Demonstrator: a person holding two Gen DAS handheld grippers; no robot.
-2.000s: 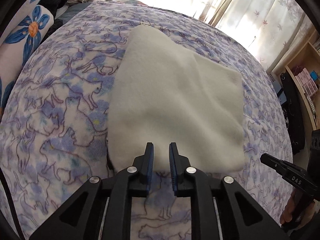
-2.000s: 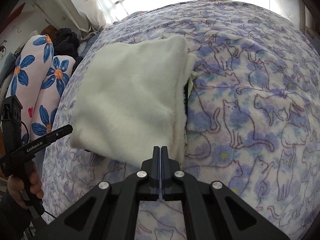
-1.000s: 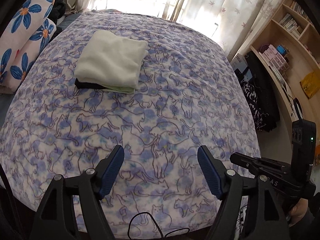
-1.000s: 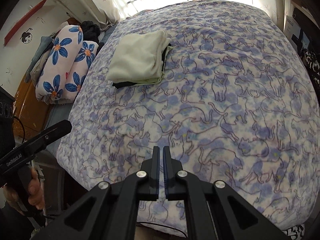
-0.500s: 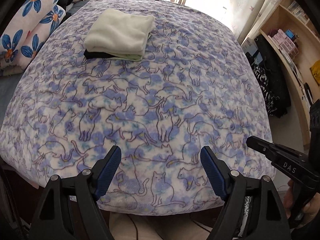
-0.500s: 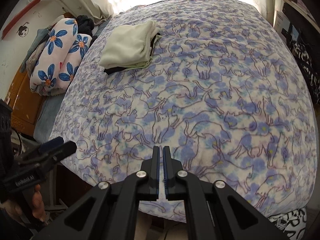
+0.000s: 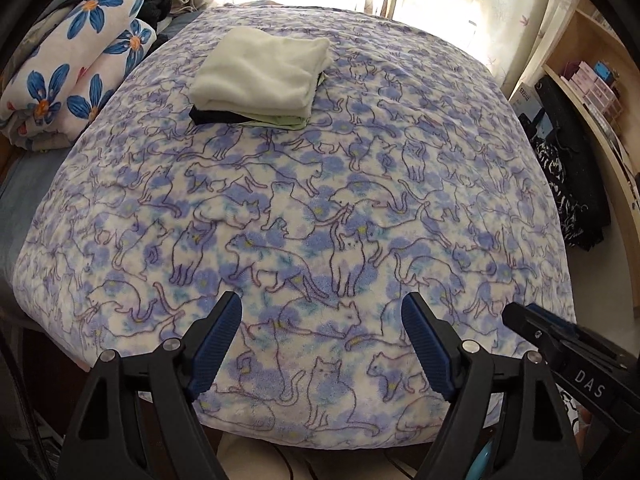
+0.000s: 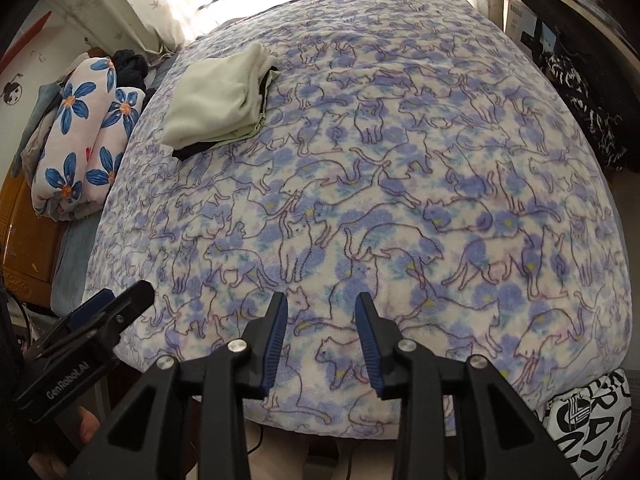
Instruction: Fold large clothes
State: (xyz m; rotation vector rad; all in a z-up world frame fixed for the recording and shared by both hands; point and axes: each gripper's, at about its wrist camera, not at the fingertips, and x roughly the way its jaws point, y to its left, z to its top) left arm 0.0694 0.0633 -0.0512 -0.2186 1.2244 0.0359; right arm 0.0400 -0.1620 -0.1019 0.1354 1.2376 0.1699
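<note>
A stack of folded clothes [image 7: 262, 76], cream on top with pale green and black under it, lies on the far left of a bed with a purple cat-print blanket [image 7: 320, 208]. The stack also shows in the right wrist view [image 8: 218, 100]. My left gripper [image 7: 322, 336] is open and empty above the bed's near edge, far from the stack. My right gripper [image 8: 322, 332] is open and empty, also over the near edge. Each gripper shows at the side of the other's view.
Rolled floral bedding [image 7: 76, 68] lies left of the bed. A wooden shelf [image 7: 600, 92] and black bags [image 7: 568, 168] stand on the right. Curtains [image 7: 460, 4] hang behind the bed. A black-and-white patterned bag [image 8: 592, 420] sits at the bed's near right corner.
Both grippers left the folded stack and drew back to the bed's near edge. The left one opened wide about a second ago. The right one has just opened.
</note>
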